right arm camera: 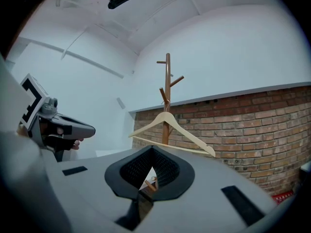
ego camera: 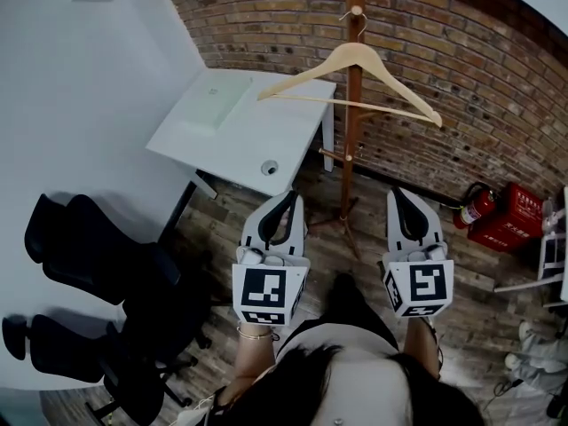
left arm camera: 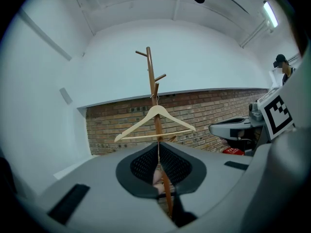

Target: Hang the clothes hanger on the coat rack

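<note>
The pale wooden clothes hanger (ego camera: 352, 54) hangs by its hook on the brown wooden coat rack (ego camera: 353, 149), ahead of and above my left tongs (ego camera: 292, 196) and right tongs (ego camera: 397, 194), its bar crosswise to me, neither hand plainly nearer. Both tongs are clenched on nothing; how the hook seats on its peg is too small to tell.

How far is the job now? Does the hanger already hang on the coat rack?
Done: the hanger hangs by its hook on a peg of the coat rack. In hand: nothing. The left gripper and the right gripper have their jaws shut and empty, away from the hanger. Left: apparently nothing.
</note>
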Motion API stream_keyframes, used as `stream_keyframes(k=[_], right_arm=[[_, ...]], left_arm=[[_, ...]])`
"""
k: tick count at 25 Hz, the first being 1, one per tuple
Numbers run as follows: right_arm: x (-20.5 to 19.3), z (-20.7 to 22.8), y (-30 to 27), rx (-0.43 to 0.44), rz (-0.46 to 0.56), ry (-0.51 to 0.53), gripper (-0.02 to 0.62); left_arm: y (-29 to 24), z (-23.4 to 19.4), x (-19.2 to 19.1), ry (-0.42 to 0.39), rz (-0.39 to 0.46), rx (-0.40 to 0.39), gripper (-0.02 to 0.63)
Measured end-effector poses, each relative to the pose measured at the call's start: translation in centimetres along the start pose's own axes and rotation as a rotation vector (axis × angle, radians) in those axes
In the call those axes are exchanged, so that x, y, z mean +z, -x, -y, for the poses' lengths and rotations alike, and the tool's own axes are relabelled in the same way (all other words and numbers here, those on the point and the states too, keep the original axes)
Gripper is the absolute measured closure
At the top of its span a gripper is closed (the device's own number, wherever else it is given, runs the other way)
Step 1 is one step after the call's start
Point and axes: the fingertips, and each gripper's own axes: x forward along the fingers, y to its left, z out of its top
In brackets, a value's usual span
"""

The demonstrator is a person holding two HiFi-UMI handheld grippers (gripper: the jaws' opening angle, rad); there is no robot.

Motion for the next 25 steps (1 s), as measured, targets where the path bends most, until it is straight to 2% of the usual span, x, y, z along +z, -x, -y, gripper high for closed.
stream_keyframes(k=[12, 25], right_arm=[[0.1, -1.9, 4.1, -0.005, 0.001, -0.057, 0.558], [-0.7, -3.7, 7.8, -0.023, -0.010, -0.097, 0.558]], left_arm=[[3.6, 1.7, -0.1, 0.017, 0.011, -0.019, 0.588], [7.3, 3.0, -1.4, 0.101, 0.012, 0.007, 0.587]])
